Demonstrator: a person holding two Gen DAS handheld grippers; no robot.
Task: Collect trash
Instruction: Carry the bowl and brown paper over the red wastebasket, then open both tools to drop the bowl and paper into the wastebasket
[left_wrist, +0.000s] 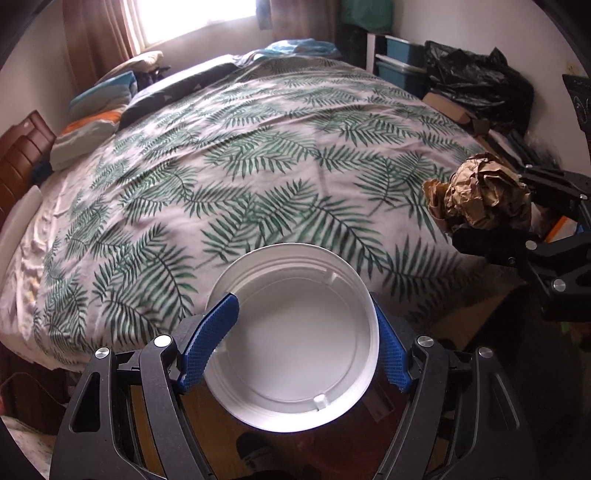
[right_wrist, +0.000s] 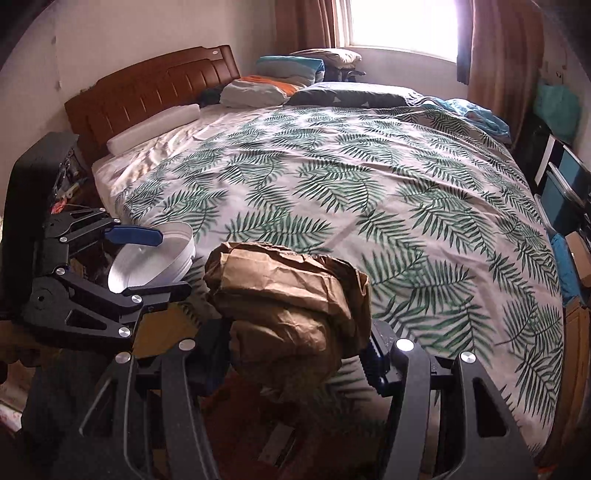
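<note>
Clamping a round white plastic lid (left_wrist: 295, 339) between its blue textured finger pads (left_wrist: 210, 339), the left gripper (left_wrist: 301, 341) occupies the lower centre of the left wrist view; its jaws are spread wide to the lid's width and press on opposite edges of the rim, with the lid's hollow side facing the camera. At the right edge of that view the right gripper (left_wrist: 495, 206) appears side-on, closed around a crumpled ball of brown paper (left_wrist: 480, 195).

From the right wrist view, the same crumpled brown paper (right_wrist: 291, 306) fills the lower centre, pinched between the fingers of the right gripper (right_wrist: 295, 347), whose jaws are partly closed against its sides. At the left edge of this view the left gripper (right_wrist: 155, 258) shows with the white lid (right_wrist: 155, 258) gripped between one blue pad above and a black finger below.

Beyond both tools spreads a bed with a white cover printed in green fern leaves (right_wrist: 351, 192), filling the middle of each view. A brown wooden headboard (right_wrist: 155, 81) stands at the upper left of the right wrist view, pillows (right_wrist: 258, 90) beside it, and a bright window (right_wrist: 402, 26) sits at the top.
</note>
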